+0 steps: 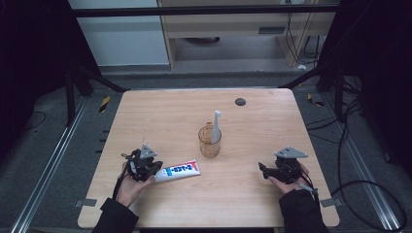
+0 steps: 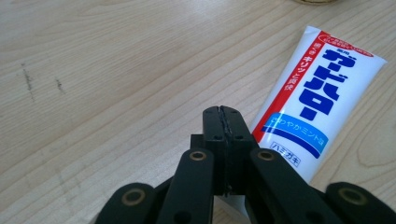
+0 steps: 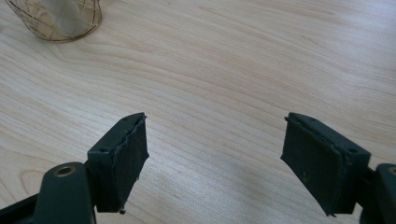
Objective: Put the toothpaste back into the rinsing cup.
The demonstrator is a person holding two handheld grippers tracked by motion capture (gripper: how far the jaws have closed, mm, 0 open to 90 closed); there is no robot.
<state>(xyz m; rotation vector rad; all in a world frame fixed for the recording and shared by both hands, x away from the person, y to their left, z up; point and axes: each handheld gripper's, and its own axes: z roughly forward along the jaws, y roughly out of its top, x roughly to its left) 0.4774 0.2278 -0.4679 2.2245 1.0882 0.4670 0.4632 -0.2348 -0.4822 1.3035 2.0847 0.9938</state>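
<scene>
Two dark sleeves come in at the near edge of the high view, each hand carrying a claw low over the wooden surface [image 1: 160, 109]. On the person's left, the left claw [image 1: 156, 168] sits at the near-left part of the surface with its jaws pressed flat together and nothing between them; in the left gripper view the two black pads meet in a thin seam at the left claw's tip [image 2: 222, 112]. Just beside that tip, on the side toward the middle of the surface, lies the toothpaste tube [image 1: 179, 171], white with a red stripe and blue lettering, flat on the wood; the closed jaws appear to overlap its near end in the left gripper view, where the toothpaste tube [image 2: 310, 107] runs away up and to the right. Whether they touch it I cannot tell. On the other side, the right claw [image 1: 263, 170] stands wide open over bare wood, well apart from the tube, its pads spread in the right gripper view [image 3: 215, 163]. Farther back, near the centre, stands a clear amber cup [image 1: 210, 142] holding an upright white toothbrush [image 1: 216, 127]. Beyond it, near the far edge, is a small dark round disc [image 1: 240, 101].
</scene>
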